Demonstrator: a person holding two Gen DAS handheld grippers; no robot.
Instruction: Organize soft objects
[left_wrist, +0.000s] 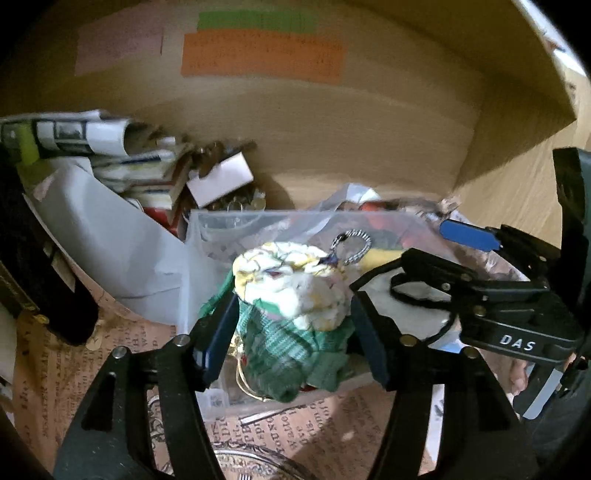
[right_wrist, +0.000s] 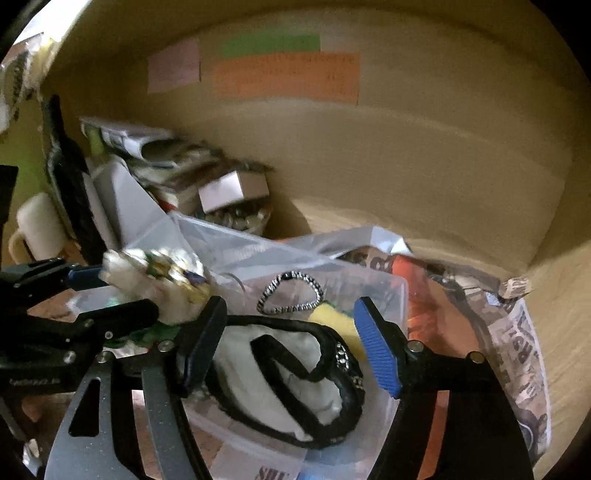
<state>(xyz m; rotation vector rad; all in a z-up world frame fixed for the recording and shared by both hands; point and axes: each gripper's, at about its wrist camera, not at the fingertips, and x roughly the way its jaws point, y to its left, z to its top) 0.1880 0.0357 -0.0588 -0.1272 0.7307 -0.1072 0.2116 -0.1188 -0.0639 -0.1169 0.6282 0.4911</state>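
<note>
Now | left gripper (left_wrist: 291, 317) jaws clamp cloth bundle (left_wrist: 291, 291) | right gripper (right_wrist: 291, 343) jaws wide, empty

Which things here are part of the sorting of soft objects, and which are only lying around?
Job: cloth bundle in left gripper; white pouch between the open fingers of right gripper; clear bin.
Lying about: mug, newspaper, sticky notes, white box.
</note>
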